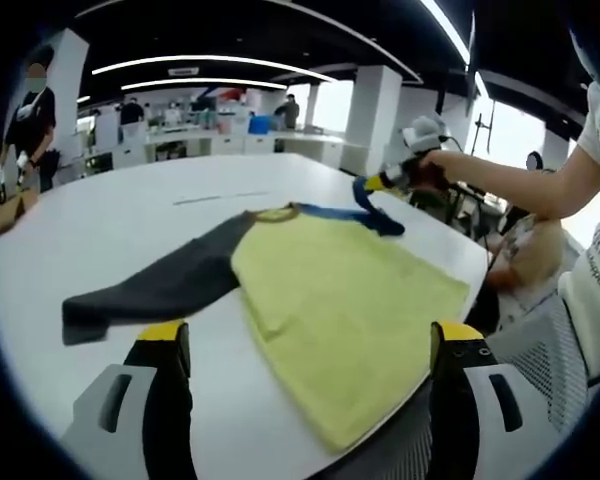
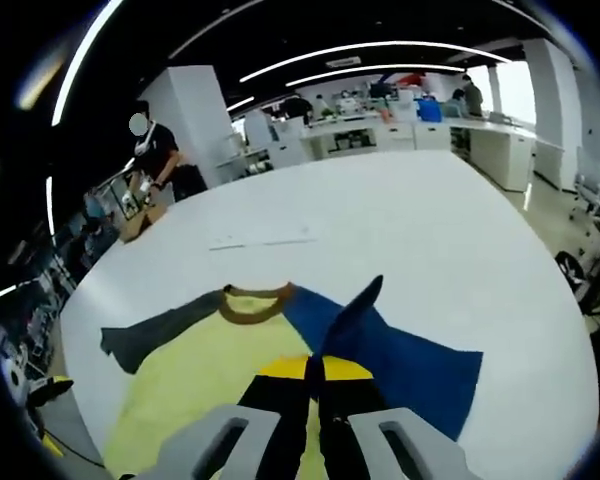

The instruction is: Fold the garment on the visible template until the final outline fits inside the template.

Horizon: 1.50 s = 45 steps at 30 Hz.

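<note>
yellow-tipped jaws of the left gripper (image 1: 305, 345), nearest in the left gripper view: spread wide apart, holding nothing, poised over the near edge of the white table (image 1: 130, 215).

garment (image 1: 330, 285): long-sleeved shirt, yellow body, brown collar, lying flat on the table close to its near edge. dark grey sleeve (image 1: 155, 290) stretched out flat to the left in that view. blue sleeve (image 2: 380, 350) on the far side, partly raised off the cloth.

right gripper (image 2: 315, 370), right gripper view: jaws pressed together on a pinch of the blue sleeve, fabric peaking upward from the tips. same gripper visible in the left gripper view beyond the shirt, held by a person's hand (image 1: 435, 165).

background: a person (image 2: 160, 160) standing by desks, beyond the table's far side.
</note>
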{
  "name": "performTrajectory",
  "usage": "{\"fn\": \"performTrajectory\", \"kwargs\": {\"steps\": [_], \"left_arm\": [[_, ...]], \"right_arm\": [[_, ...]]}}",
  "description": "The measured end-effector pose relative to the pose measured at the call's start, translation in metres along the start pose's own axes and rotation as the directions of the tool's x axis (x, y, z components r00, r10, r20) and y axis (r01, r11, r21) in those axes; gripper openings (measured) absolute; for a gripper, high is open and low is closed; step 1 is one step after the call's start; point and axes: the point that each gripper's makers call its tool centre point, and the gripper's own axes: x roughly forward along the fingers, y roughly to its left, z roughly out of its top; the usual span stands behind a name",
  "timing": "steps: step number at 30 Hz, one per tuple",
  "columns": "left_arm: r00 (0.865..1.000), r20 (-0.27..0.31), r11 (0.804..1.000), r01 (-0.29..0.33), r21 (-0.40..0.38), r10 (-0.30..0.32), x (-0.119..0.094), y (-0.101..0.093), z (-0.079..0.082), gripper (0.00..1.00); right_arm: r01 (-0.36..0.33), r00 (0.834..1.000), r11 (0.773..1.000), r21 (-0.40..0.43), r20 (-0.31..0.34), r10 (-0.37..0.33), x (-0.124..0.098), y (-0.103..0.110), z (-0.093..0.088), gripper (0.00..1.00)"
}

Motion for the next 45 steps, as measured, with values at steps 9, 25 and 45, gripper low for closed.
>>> {"fn": "performTrajectory", "kwargs": {"steps": [9, 25, 45], "left_arm": [[1.000, 0.011, 1.000, 0.000, -0.007, 0.000, 0.000, 0.000, 0.001, 0.97], [0.999, 0.031, 1.000, -0.013, -0.021, 0.014, -0.001, 0.007, 0.003, 0.97], [0.999, 0.039, 1.000, -0.010, -0.026, 0.011, -0.001, 0.007, 0.002, 0.98]], "right_arm": [[-0.044, 0.999, 0.999, -0.029, -0.005, 0.044, 0.010, 0.027, 0.004, 0.00], [-0.122, 0.993, 0.989, -0.086, -0.010, 0.121, 0.031, 0.076, 0.018, 0.00], [-0.215, 0.977, 0.962, -0.170, -0.026, 0.214, 0.054, 0.132, 0.022, 0.00]]}}
